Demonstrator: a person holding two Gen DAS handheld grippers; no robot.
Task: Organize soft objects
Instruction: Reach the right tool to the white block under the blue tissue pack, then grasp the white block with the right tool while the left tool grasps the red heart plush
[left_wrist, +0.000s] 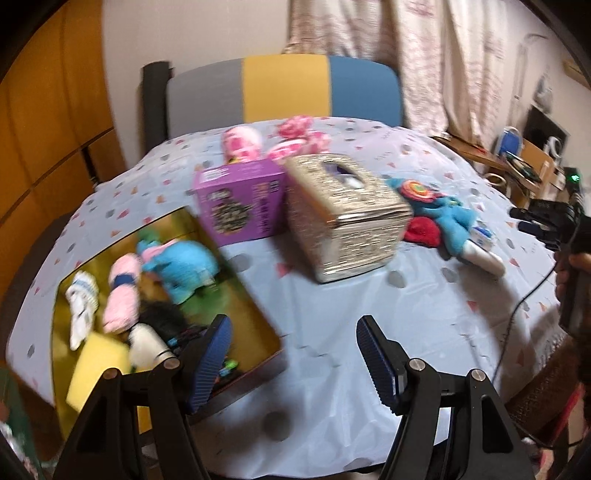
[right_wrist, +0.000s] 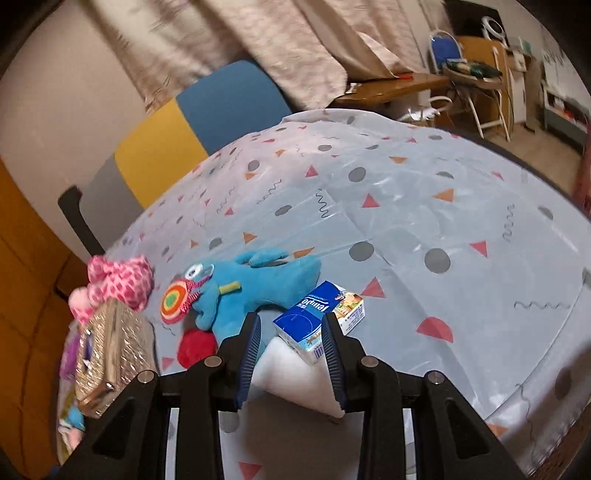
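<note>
In the box (left_wrist: 258, 314), left of the tissue holder (left_wrist: 347, 218): several plush toys already stowed.
Right of the holder: blue plush (right_wrist: 258, 284) waiting.
Left gripper (left_wrist: 295, 365): open, empty.
Right gripper (right_wrist: 290, 354): narrowly parted; contents, cannot tell.

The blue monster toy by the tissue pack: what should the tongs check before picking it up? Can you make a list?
1. Blue monster toy lying free on the table: ok.
2. Right tongs empty: ok, nothing is between them; the tissue pack and a white soft thing lie on the table beyond them.
3. Right tongs wide enough for the toy: not ok, they stand narrow.
4. Right tongs aimed at the toy: not ok, the tissue pack lines up with them instead.
5. Room in the gold box for one more toy: cannot tell, it already holds several.
6. Left tongs empty and open: ok.
</note>
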